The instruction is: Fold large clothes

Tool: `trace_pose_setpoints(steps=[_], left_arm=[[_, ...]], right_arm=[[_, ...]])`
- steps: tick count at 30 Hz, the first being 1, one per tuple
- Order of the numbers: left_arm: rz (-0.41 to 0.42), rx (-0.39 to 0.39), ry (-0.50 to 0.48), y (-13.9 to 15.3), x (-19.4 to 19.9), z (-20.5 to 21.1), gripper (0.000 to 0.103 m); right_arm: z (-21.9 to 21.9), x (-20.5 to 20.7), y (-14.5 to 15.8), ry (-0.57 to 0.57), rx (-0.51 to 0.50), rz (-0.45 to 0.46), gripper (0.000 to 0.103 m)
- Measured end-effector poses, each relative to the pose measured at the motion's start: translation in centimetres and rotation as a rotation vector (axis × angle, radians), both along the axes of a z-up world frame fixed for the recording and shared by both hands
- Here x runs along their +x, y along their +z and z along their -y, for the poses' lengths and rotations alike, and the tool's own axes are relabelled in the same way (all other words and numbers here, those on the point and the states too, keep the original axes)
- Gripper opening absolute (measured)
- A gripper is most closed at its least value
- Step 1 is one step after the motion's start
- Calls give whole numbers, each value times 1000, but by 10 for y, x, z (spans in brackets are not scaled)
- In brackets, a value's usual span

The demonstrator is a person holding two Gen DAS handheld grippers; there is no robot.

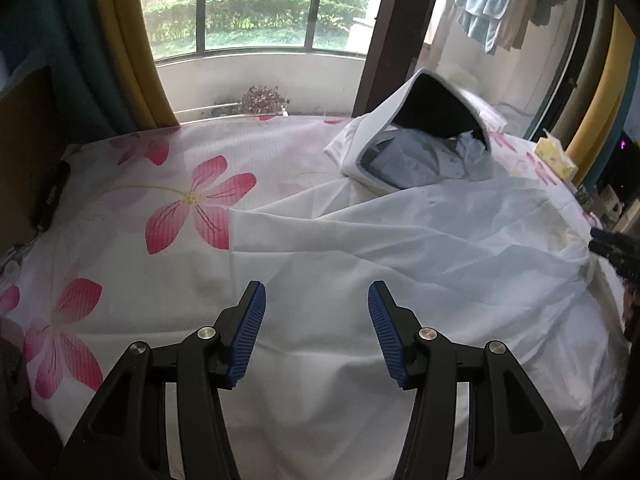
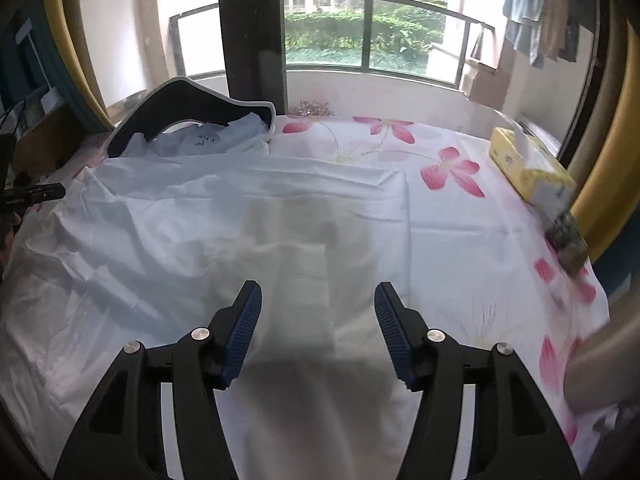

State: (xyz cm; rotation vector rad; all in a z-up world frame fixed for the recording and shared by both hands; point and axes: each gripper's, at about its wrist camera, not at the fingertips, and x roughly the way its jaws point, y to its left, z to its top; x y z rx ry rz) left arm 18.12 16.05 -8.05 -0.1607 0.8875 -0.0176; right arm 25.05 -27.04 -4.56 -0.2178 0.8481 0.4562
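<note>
White garment spread on floral bed, tissue box at far right corner seen clearly from right wrist, left claw and right claw held wide open, empty, window beyond.

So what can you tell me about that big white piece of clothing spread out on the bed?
The white garment looks like thin, smooth woven fabric, plain and creased. It lies mostly flat on the flowered bedsheet, one long sleeve stretched sideways with a straight cuff edge. Its far end reaches the tipped laundry basket, which holds pale blue cloth. The left gripper and the right gripper are both open above it, holding nothing.
</note>
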Motion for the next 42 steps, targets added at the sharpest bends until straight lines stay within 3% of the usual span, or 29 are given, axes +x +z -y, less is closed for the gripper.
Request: trace_pose_setpoints(steps=[3,6,9,10,11,20,24,28,30,31,32,33,35,37,42], left_arm=[[-6,-4,-4,-6,6,-4,56],[-21,5,-17,-13,11,-5,56],[-9,30,-20,-17,11,-4,29],[-7,25,-24,-17,12,-5,5],[-6,0,-31,-18,12,-8,1],[138,34,56,17,2,-27,1],[130,18,85,14,9,-35,1],[69,-8,83,3,18,-34,2],[49,-7,78,1,17,-31,17],[49,-9,76,2,15,-29,39],[54,-15,75,5,10,-27,51],[60,-21,72,6,7,-25,51],[67,-26,55,10,-2,-18,51],[66,-22,41,11,-11,-11,51],[36,-37,29,4,-28,2,51]], right_arm=[[-5,18,-3,39,18,-29,59],[-16,33,-20,88,9,-117,59],[-27,31,-27,121,-23,-116,56],[-30,29,-25,142,-13,-113,31],[-32,28,-25,153,-11,-114,8],[-33,18,29,113,4,80,6],[-35,29,43,99,3,131,6],[-40,48,29,77,-31,107,6],[-43,53,20,60,-51,96,7],[-45,55,15,50,-64,88,8],[-45,57,10,39,-80,77,11],[-45,57,6,30,-91,69,16],[-41,57,1,6,-99,61,51],[-34,52,4,-8,-71,63,68],[-24,27,11,44,-58,100,69]])
